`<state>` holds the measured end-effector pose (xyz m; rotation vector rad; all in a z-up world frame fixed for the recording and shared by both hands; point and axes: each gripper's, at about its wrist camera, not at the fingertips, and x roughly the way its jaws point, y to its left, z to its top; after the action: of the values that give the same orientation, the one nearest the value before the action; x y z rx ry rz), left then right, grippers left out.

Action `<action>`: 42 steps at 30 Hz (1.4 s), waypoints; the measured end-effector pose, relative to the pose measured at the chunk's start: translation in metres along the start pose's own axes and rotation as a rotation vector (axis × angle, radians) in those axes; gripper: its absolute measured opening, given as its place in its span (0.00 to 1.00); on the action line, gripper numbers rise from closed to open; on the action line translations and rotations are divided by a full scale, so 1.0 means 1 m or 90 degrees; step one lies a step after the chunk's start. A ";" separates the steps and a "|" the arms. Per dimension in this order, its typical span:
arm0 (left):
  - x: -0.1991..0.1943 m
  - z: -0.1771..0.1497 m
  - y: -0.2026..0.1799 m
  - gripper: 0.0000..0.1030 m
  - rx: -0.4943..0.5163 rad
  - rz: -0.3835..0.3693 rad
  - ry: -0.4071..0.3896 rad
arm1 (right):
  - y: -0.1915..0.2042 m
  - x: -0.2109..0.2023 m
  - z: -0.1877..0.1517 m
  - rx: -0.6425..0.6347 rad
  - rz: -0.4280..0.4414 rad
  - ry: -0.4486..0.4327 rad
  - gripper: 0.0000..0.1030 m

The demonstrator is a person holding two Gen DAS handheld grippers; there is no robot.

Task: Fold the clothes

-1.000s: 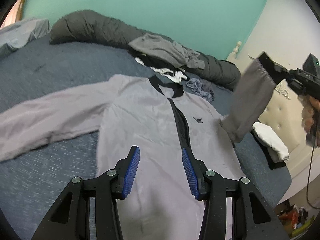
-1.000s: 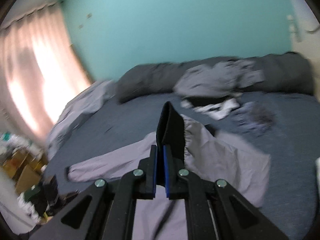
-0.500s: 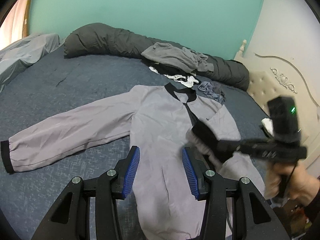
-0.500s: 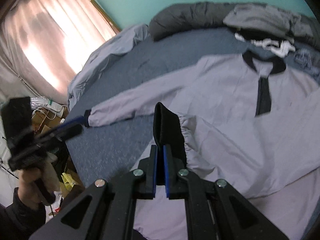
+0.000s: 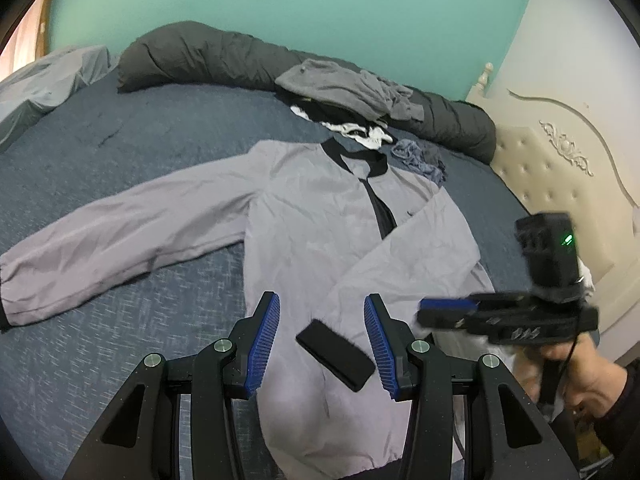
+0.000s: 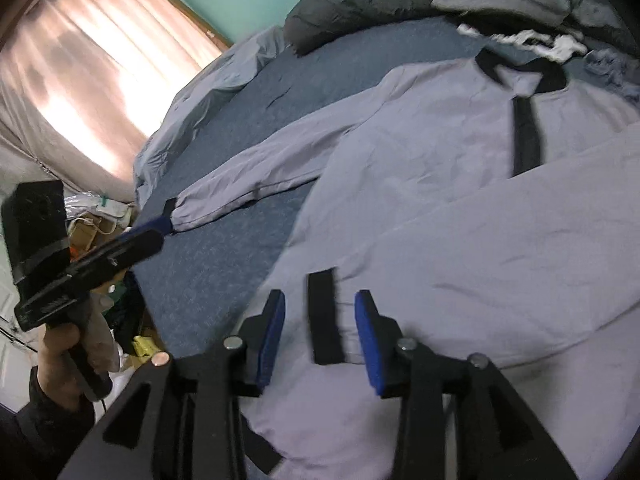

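step: first sleeve laid | jacket (image 5: 320,240) flat on bed (image 5: 120,140) | right tool (image 6: 320,320) just opening, apart around cuff (image 6: 324,316), released | left tool (image 5: 320,332) apart, empty, above cuff | advice: flatten the sleeve, then take the far sleeve (image 5: 112,232)

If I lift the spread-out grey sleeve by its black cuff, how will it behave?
Probably floppy: the sleeve lies flat and creased on the bed. It looks thin, so likely light. It would hang below the cuff and may drag.
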<state>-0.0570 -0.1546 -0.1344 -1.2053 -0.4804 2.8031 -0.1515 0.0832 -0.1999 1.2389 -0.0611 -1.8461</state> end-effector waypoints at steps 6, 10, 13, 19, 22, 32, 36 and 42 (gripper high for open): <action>0.027 -0.005 -0.009 0.46 0.004 -0.012 0.030 | -0.071 -0.059 0.000 0.050 -0.100 -0.037 0.38; 0.058 -0.006 -0.021 0.46 0.001 -0.031 0.053 | -0.135 -0.099 -0.004 0.109 -0.197 -0.055 0.40; 0.082 -0.006 -0.031 0.46 0.002 -0.041 0.068 | -0.176 -0.125 -0.007 0.135 -0.266 -0.073 0.40; 0.126 -0.007 -0.043 0.46 0.000 -0.049 0.088 | -0.240 -0.137 -0.017 0.144 -0.387 -0.040 0.42; 0.146 -0.007 -0.046 0.47 0.004 -0.048 0.099 | -0.259 -0.128 -0.016 0.133 -0.400 -0.021 0.42; 0.184 -0.016 -0.040 0.46 0.000 -0.046 0.104 | -0.284 -0.084 -0.002 0.060 -0.403 0.013 0.42; 0.192 -0.023 -0.040 0.46 0.004 -0.048 0.110 | -0.287 -0.065 0.004 0.015 -0.421 0.041 0.42; 0.200 -0.029 -0.042 0.46 0.016 -0.048 0.116 | -0.289 -0.055 0.011 -0.023 -0.441 0.027 0.39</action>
<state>-0.1784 -0.0731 -0.2808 -1.3902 -0.4645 2.5980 -0.3375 0.2919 -0.2935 1.3785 0.4787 -2.3830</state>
